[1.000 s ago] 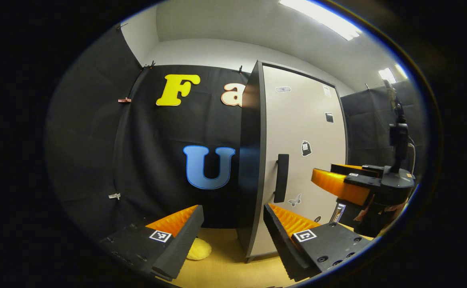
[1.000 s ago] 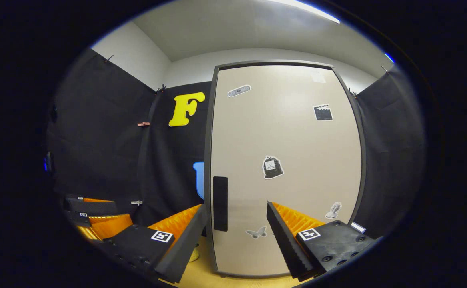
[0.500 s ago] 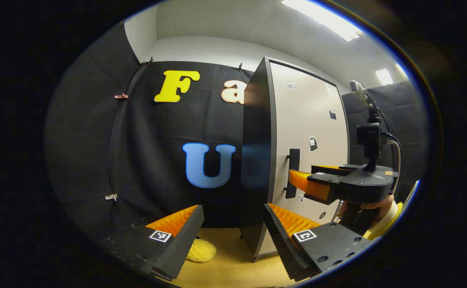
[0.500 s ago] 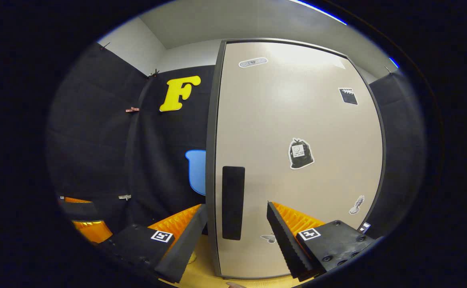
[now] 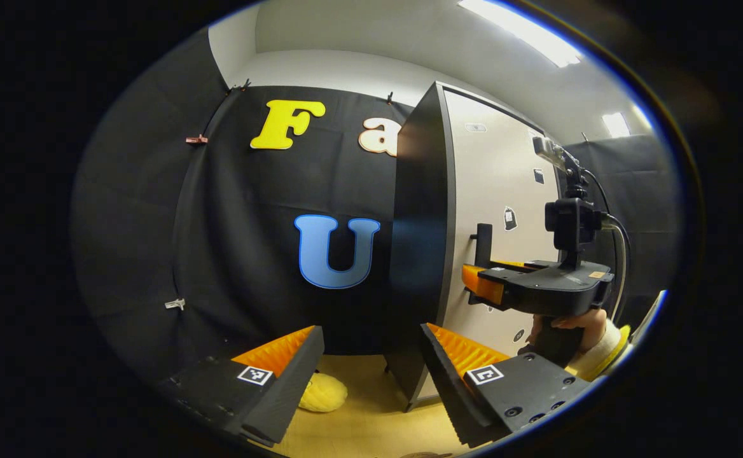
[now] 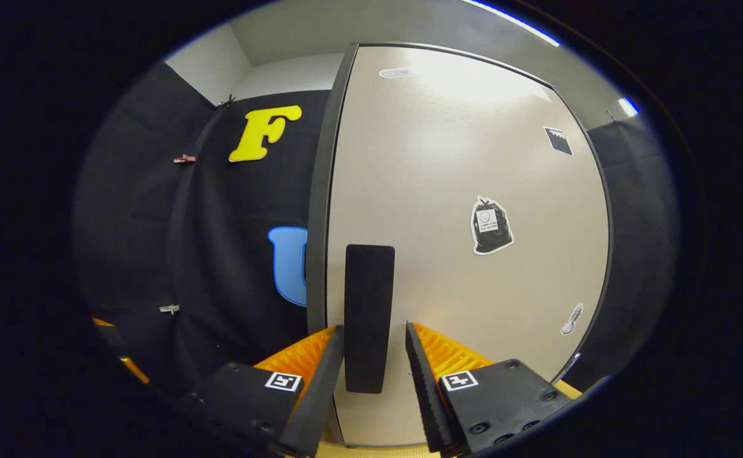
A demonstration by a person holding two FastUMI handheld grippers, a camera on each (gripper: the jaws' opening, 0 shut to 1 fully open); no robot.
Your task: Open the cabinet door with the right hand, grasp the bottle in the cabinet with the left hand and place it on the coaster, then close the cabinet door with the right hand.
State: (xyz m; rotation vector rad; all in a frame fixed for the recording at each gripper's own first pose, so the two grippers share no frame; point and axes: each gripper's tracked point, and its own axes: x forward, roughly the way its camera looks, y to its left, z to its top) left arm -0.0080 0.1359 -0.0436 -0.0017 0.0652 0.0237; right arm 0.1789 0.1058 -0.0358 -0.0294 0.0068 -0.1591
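The right gripper (image 6: 371, 362) has closed in on the cabinet door (image 6: 467, 254); its fingers now straddle the black handle (image 6: 369, 315), narrowed but not pressing; the left gripper (image 5: 371, 362) hangs wide open, empty, with free desk (image 5: 371, 420) below; bottle unseen.

the shut cabinet door (image 6: 460, 254) blocked the way inside. its black handle (image 6: 368, 318) stood between the right gripper (image 6: 371, 375) fingers, a narrow gap either side. open table (image 5: 371, 407) lay before the left gripper (image 5: 368, 375).
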